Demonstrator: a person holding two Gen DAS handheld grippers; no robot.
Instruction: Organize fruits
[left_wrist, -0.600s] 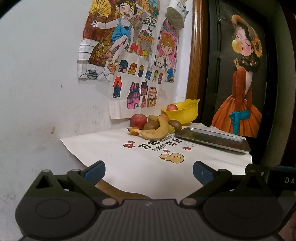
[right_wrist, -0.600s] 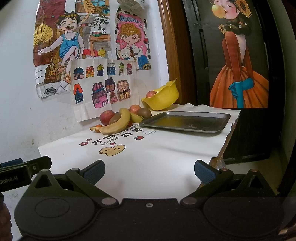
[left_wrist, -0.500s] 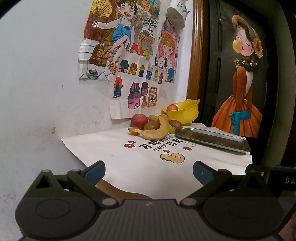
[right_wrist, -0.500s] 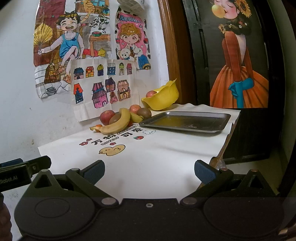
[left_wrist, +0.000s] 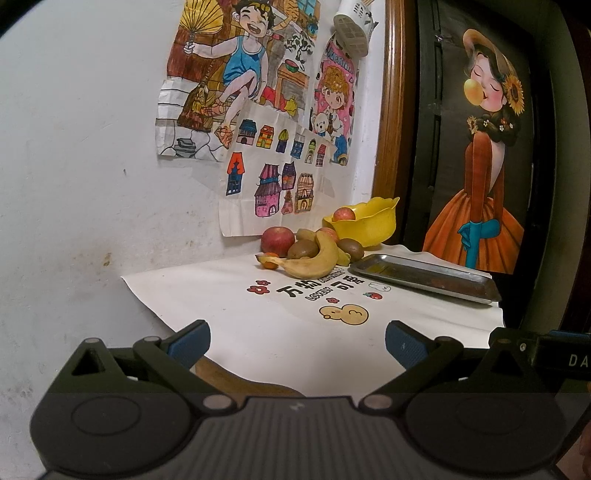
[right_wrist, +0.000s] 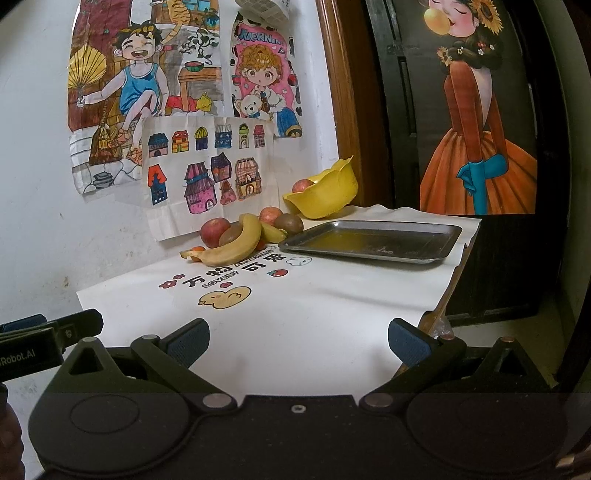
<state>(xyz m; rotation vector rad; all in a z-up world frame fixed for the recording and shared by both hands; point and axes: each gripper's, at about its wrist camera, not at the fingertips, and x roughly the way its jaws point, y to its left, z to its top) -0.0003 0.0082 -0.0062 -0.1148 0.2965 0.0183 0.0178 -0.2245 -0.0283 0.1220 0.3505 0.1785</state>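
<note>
**Both hand-held grippers wide open and empty, fruit heap far ahead by the wall**

The right wrist view looks down into the flat rectangular grey metal tray (right_wrist: 371, 242) and shows its bare floor; the left wrist view catches that tray (left_wrist: 424, 275) only edge-on, ahead and to the right. The right view also shows the white printed paper sheet (right_wrist: 295, 314) ending at a brown wooden edge of the surface beside its right finger, and the tip of the left hand-held gripper at its far left margin. The left view shows more of the white wall to its left.

The left hand-held gripper (left_wrist: 297, 338) sits low over the near edge of the sheet, its blue-padded fingers (left_wrist: 188, 341) spread far apart with nothing between them. The right hand-held gripper (right_wrist: 298, 338) is level beside it, equally spread and empty.

Far ahead of both, against the wall, lies the fruit: a curved yellow banana (left_wrist: 314, 260) in front, a red apple (left_wrist: 277, 240) behind its left end, brown kiwis (left_wrist: 303, 249) touching it, and a small orange fruit (left_wrist: 271, 260) at its stem. Just right of the heap stands a yellow scalloped plastic bowl (left_wrist: 369, 225) holding another red apple (left_wrist: 344, 214), with the tray just in front of it.
</note>
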